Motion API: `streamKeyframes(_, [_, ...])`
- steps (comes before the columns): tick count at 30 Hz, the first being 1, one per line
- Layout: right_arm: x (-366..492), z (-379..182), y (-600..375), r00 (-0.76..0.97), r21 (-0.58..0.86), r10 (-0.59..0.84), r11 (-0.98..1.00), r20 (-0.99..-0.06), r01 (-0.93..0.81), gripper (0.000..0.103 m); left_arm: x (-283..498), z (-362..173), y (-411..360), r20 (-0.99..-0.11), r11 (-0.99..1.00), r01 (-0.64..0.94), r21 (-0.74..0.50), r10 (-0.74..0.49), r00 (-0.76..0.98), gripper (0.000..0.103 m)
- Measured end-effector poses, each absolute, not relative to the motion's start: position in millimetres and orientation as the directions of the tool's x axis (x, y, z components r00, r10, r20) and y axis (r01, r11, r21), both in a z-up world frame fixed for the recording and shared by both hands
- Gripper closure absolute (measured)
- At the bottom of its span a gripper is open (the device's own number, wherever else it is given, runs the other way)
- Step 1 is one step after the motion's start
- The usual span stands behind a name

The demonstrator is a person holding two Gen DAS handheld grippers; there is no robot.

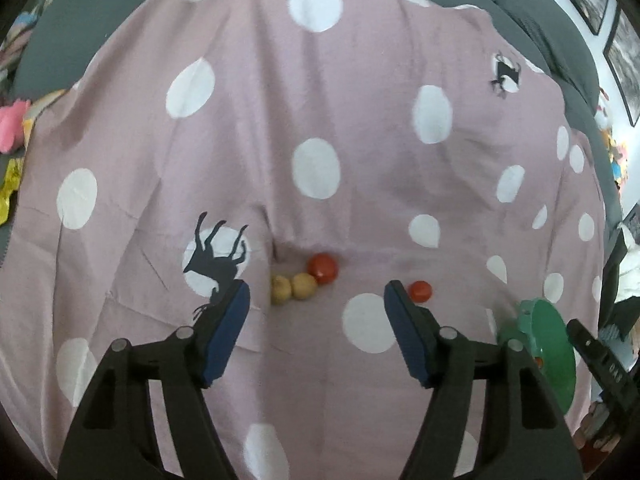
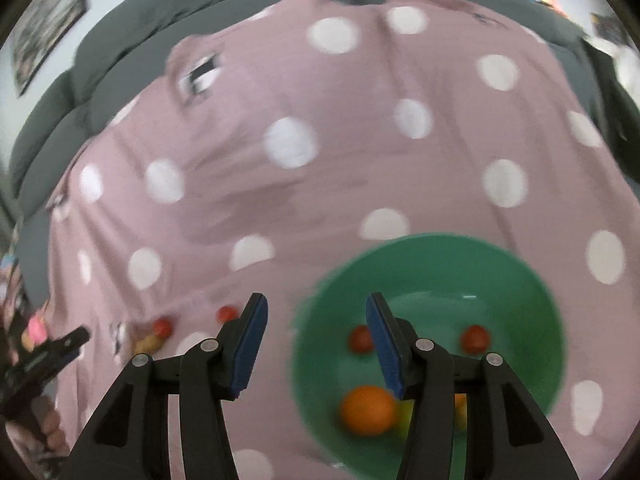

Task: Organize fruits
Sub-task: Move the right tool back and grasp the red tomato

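Observation:
In the left wrist view my left gripper (image 1: 316, 300) is open and empty above the pink dotted cloth. Just ahead lie a red tomato (image 1: 323, 267) and two tan round fruits (image 1: 305, 286) (image 1: 281, 289) in a cluster. A smaller red tomato (image 1: 420, 291) lies by the right fingertip. The green bowl (image 1: 554, 352) is at the right. In the right wrist view my right gripper (image 2: 316, 306) is open and empty over the green bowl's (image 2: 520, 280) left rim. The bowl holds an orange (image 2: 368, 410) and two red tomatoes (image 2: 361, 339) (image 2: 475, 338).
The pink cloth (image 1: 320, 100) covers a grey sofa (image 1: 100, 12). Colourful toys (image 1: 12, 128) lie at the far left. The left gripper shows in the right wrist view (image 2: 44, 356) at the far left. Picture frames (image 2: 48, 12) hang on the wall.

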State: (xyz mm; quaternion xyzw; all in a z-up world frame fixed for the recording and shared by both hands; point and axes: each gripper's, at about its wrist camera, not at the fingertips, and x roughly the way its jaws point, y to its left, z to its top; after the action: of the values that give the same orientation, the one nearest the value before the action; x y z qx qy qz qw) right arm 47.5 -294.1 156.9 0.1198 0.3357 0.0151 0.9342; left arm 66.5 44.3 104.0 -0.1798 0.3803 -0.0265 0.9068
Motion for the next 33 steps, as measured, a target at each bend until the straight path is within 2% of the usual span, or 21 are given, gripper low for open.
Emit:
streamKeyframes(6, [59.0,139.3,-242.6,0.718,0.193,0.178,0.979,-0.673,-0.062,0.051,74.6,99.7,48.7,-0.692,0.926,-0.080,-0.369,-0.217,0.689,0.046])
streamKeyframes(9, [74.7,128.2,-227.2,0.621,0.340,0.337,0.933,-0.708,-0.119,0.051,82.2,101.0,45.4,-0.691,0.925,-0.046,-0.377,-0.248,0.679,0.050])
streamKeyframes(11, [90.7,124.5,-220.3,0.594,0.372,0.367,0.920,-0.716,-0.121,0.051,90.7,97.0,43.6,-0.698,0.922,-0.028,-0.385,-0.271,0.663,0.050])
streamKeyframes(15, [132.2,112.8,-210.9,0.562,0.334,0.316,0.940,-0.765,-0.075,0.052,115.5,87.6,37.2,-0.722,0.918,-0.013,-0.397,-0.304,0.621,0.052])
streamKeyframes(17, [153.4,105.4,-208.3,0.540,0.328,0.306,0.943,-0.784,-0.057,0.057,128.3,80.4,36.7,-0.733,0.904,-0.030,-0.427,-0.326,0.597,0.054])
streamKeyframes(24, [181.9,75.9,-206.4,0.493,0.308,0.283,0.951,-0.823,-0.031,0.062,164.7,62.7,15.1,-0.788,0.948,-0.011,-0.318,-0.258,0.558,0.058])
streamKeyframes(29, [187.1,66.7,-203.5,0.487,0.294,0.273,0.955,-0.830,-0.035,0.063,182.0,42.3,9.7,-0.825,0.960,-0.005,-0.280,-0.238,0.513,0.058])
streamKeyframes(31, [190.3,61.6,-202.6,0.474,0.292,0.268,0.956,-0.839,-0.025,0.069,186.4,34.9,12.4,-0.832,0.958,-0.014,-0.286,-0.241,0.500,0.058])
streamKeyframes(33, [191.4,58.3,-201.6,0.472,0.272,0.249,0.962,-0.846,-0.021,0.069,191.3,28.4,12.1,-0.834,0.954,-0.009,-0.300,-0.258,0.488,0.058])
